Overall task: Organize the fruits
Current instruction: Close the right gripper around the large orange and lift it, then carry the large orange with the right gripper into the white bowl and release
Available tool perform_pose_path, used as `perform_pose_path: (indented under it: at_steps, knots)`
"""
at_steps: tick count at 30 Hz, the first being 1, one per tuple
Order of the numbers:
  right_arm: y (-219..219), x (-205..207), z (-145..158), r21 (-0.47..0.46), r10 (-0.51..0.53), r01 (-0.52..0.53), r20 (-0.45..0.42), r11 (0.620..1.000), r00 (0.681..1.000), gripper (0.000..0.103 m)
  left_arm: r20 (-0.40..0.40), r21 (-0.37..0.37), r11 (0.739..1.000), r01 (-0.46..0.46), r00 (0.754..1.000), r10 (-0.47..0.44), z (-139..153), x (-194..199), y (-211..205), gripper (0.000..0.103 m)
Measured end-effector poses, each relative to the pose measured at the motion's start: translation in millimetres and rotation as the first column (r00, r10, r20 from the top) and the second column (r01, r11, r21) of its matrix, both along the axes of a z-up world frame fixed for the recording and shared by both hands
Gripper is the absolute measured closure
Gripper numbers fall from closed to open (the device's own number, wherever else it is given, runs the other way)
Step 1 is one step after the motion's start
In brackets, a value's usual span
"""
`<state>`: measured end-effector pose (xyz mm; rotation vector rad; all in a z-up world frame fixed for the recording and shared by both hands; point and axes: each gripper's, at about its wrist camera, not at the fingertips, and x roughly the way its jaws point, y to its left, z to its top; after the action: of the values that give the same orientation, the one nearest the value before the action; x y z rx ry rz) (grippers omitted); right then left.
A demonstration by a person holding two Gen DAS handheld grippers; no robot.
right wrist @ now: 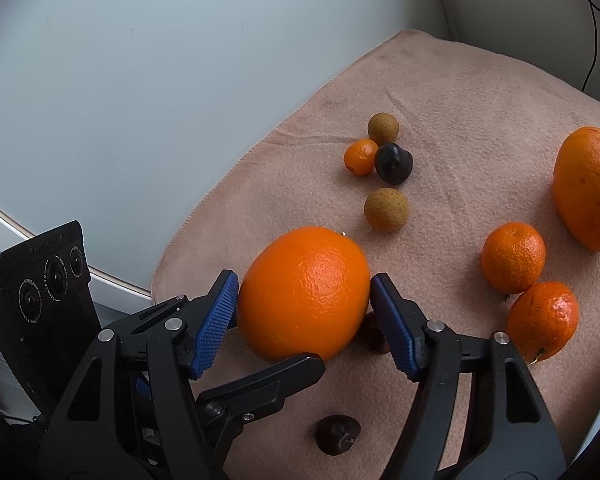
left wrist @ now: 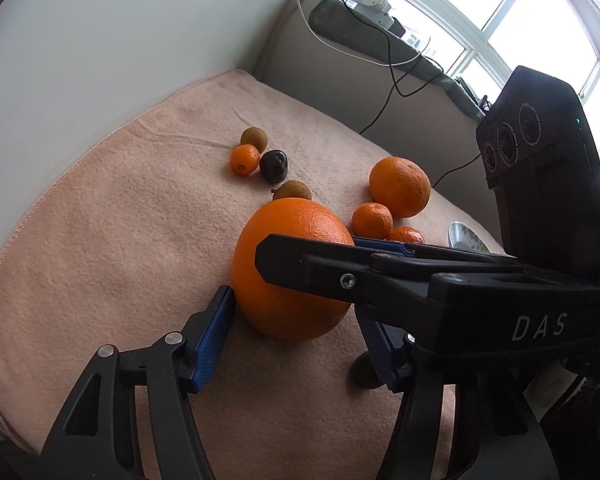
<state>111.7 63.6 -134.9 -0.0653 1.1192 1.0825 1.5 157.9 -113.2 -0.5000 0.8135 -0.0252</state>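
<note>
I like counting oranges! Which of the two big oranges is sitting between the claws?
The big smooth bright orange at the near edge of the pink cloth. The other big orange sits far off to the right, duller and speckled, with no claw near it.

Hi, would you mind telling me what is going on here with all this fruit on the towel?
A person is sorting fruit with two handheld grippers. Both the left gripper and the right gripper are open around the same big orange, which sits on the pink towel; neither has clearly clamped it. The second big orange, two mandarins, a kumquat, brown longans and dark fruits lie scattered on the towel.
</note>
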Motion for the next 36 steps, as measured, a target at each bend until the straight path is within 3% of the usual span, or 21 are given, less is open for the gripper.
perform_pose_path:
  at_steps: [18, 36]
  knots:
    - [-25.8, -4.8, 29.8, 0.055, -0.030, 0.027, 0.043, 0.998, 0.999, 0.032, 0.056, 0.066, 0.998, 0.015, 0.998, -0.019, 26.9, -4.0, -16.0, 0.042]
    - [-104.4, -1.6, 52.8, 0.094, -0.159, 0.153, 0.066, 0.984, 0.985, 0.032, 0.091, 0.106, 0.986, 0.132, 0.986, -0.142, 45.3, 8.4, -74.3, 0.042]
